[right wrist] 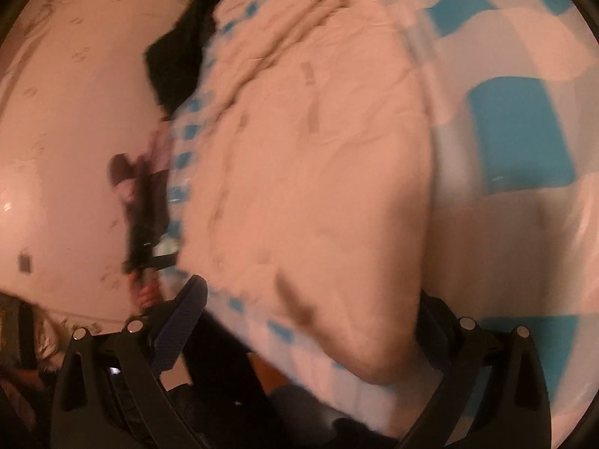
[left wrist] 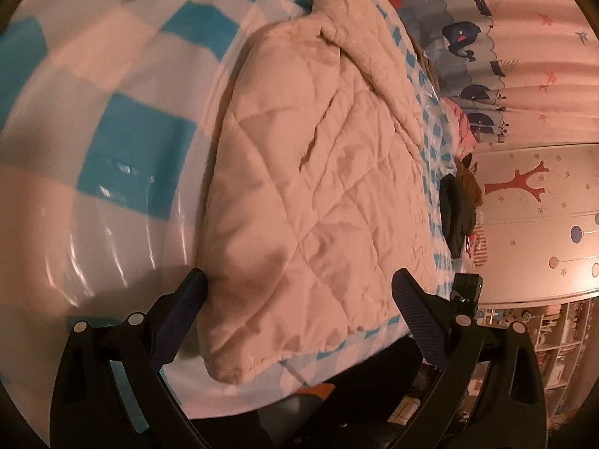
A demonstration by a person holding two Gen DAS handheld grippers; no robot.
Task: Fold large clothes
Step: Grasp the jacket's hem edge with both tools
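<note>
The quilted cream jacket (left wrist: pixel 314 172) lies spread flat on my bed, over the blue-and-white checked cover (left wrist: pixel 123 138), laid out so I can fold it along its length; its near hem hangs toward the bed's edge, within reach; my left hand-held gripper (left wrist: pixel 299 292) stands with fingers apart, straddling that hem, holding nothing; my right hand-held gripper (right wrist: pixel 310 307), blurred, looks likewise spread at the near corner; a dark garment (left wrist: pixel 456 213) sits aside by the wall
</note>
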